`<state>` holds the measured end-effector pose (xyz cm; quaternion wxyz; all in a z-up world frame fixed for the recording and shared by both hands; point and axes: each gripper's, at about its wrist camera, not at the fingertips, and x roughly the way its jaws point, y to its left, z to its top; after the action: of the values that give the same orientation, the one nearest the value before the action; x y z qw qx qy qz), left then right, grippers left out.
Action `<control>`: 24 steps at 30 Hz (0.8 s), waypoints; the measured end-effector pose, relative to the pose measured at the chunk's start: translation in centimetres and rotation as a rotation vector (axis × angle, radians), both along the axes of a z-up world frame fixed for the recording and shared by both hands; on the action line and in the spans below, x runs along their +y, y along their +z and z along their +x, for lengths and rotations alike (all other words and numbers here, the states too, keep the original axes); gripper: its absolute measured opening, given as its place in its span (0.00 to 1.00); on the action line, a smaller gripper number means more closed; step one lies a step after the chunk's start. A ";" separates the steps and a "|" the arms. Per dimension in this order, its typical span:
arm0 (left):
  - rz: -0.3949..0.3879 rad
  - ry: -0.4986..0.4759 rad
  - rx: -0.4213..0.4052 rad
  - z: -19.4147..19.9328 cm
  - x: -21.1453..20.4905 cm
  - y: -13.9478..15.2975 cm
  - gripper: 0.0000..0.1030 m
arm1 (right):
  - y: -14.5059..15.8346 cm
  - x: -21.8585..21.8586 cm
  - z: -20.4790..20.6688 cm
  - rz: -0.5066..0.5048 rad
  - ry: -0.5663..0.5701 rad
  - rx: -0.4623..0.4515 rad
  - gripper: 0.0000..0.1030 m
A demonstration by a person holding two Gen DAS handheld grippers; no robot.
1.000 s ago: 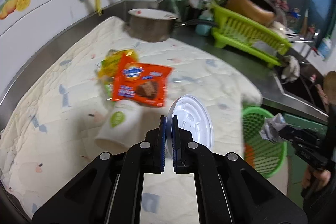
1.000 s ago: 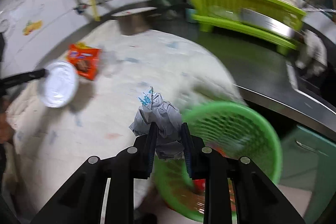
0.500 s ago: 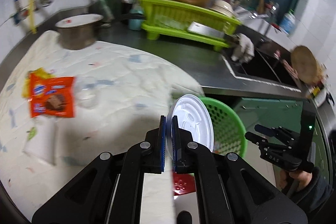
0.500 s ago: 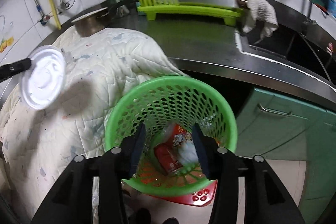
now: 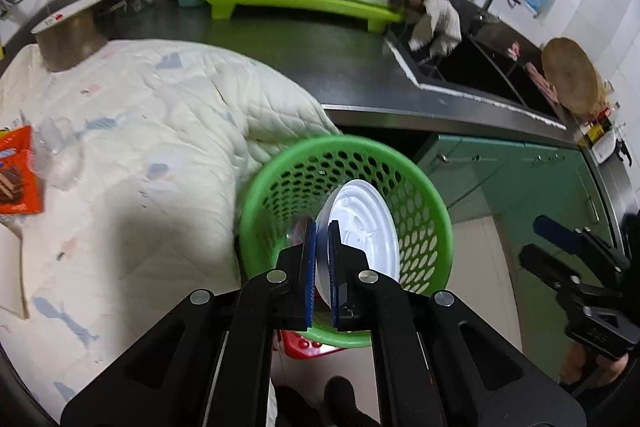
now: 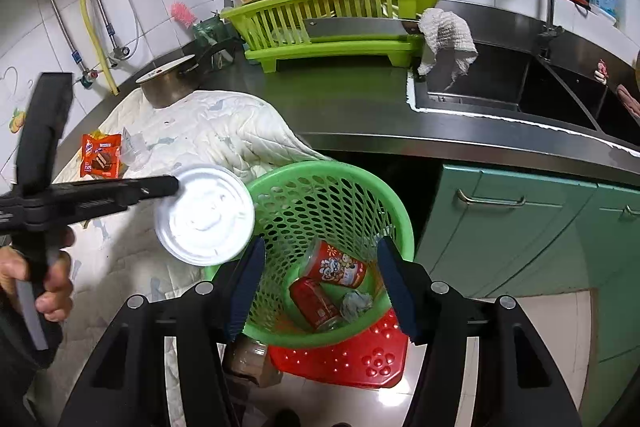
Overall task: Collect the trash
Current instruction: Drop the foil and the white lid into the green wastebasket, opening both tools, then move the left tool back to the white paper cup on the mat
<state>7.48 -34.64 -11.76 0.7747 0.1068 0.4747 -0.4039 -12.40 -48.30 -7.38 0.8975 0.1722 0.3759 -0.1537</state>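
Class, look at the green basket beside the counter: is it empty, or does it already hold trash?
Not empty. The right wrist view shows the basket holding two red cans and a crumpled wad at the bottom.

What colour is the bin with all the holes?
The bin is bright green; the right wrist view shows it best.

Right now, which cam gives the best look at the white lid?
The right wrist view: the white lid shows nearly face-on, whole, held at its edge by the left gripper beside the green basket rim. The left wrist view shows the lid edge-on, its lower part hidden behind the jaws.
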 end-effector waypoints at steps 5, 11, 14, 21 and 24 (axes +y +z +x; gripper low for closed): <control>0.011 0.004 0.042 -0.1 -0.1 -1.2 0.08 | 0.1 0.0 -0.6 0.007 -0.004 -0.003 0.55; -0.002 0.018 0.037 -0.2 0.9 -0.6 0.21 | 0.7 0.5 -0.4 0.000 0.010 -0.014 0.55; -0.014 0.030 0.020 -0.3 1.8 0.3 0.22 | 1.2 0.9 0.0 -0.006 0.026 -0.024 0.58; -0.020 0.126 -0.052 0.5 6.2 2.9 0.26 | 2.1 2.4 1.7 -0.013 0.082 -0.045 0.60; -0.020 0.191 -0.078 1.2 8.9 3.8 0.26 | 2.3 3.5 2.9 -0.016 0.116 -0.053 0.60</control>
<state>8.64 -25.77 -7.92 0.8285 0.0689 0.4484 -0.3282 -9.49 -44.80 -5.03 0.9158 0.1467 0.3604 -0.0996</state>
